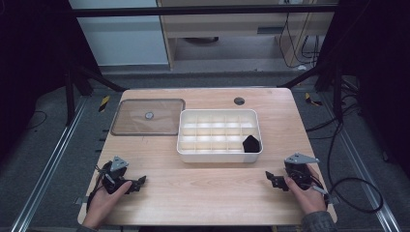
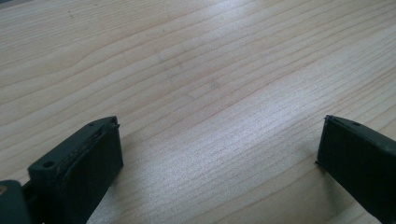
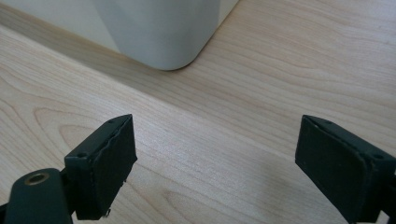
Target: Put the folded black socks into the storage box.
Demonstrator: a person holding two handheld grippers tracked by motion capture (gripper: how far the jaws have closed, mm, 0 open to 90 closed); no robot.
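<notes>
While both hands rest at the near edge, the pale wooden tabletop carries everything else farther off. Largest on it is the white plastic organiser tray, split into a grid of small compartments and set a little right of centre; in the right gripper view one rounded corner of its wall rises beyond the fingers. Just left of the tray, touching or nearly so, lies a clear rectangular lid flat on the wood with a small round knob at its middle. A small black object sits in the tray's near right compartment; its shape is too small to tell. The left gripper lies near the left corner, its fingers spread wide over bare wood, holding nothing. The right gripper lies near the right corner, well apart from the tray, its fingers likewise spread wide and empty.
</notes>
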